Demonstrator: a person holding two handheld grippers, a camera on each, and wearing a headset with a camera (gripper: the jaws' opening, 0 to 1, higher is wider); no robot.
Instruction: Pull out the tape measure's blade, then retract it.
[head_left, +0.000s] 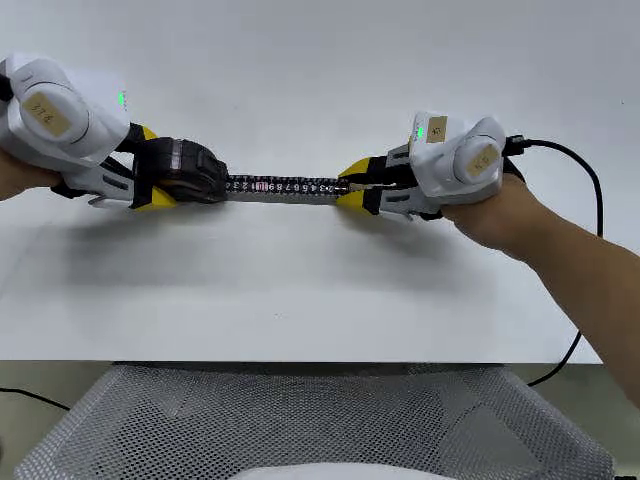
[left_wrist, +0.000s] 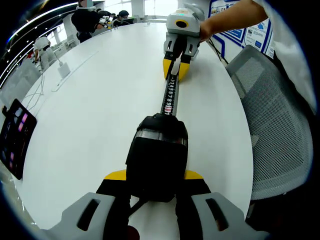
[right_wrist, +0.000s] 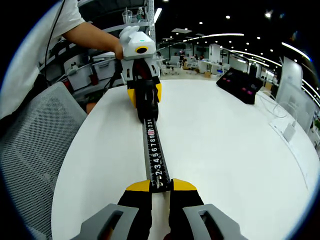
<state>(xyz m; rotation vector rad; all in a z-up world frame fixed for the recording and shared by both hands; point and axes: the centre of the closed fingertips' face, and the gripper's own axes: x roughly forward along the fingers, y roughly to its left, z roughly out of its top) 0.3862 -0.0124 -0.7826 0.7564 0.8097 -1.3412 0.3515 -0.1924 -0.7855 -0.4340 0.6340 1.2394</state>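
Note:
The black tape measure case (head_left: 185, 170) is held over the white table (head_left: 300, 280), clamped in my left gripper (head_left: 158, 170), whose yellow-tipped jaws press on both sides of the case (left_wrist: 157, 155). A short length of numbered blade (head_left: 285, 187) stretches from the case to my right gripper (head_left: 352, 184), which is shut on the blade's end (right_wrist: 158, 183). The blade (right_wrist: 153, 150) runs straight back to the case (right_wrist: 146, 97) in the right gripper view. My right gripper (left_wrist: 176, 67) appears at the blade's far end in the left gripper view.
A grey mesh chair back (head_left: 310, 420) stands at the table's near edge. A black cable (head_left: 585, 200) trails from the right gripper. A dark tablet (left_wrist: 15, 137) and small items lie farther along the table (left_wrist: 90, 100), away from the work.

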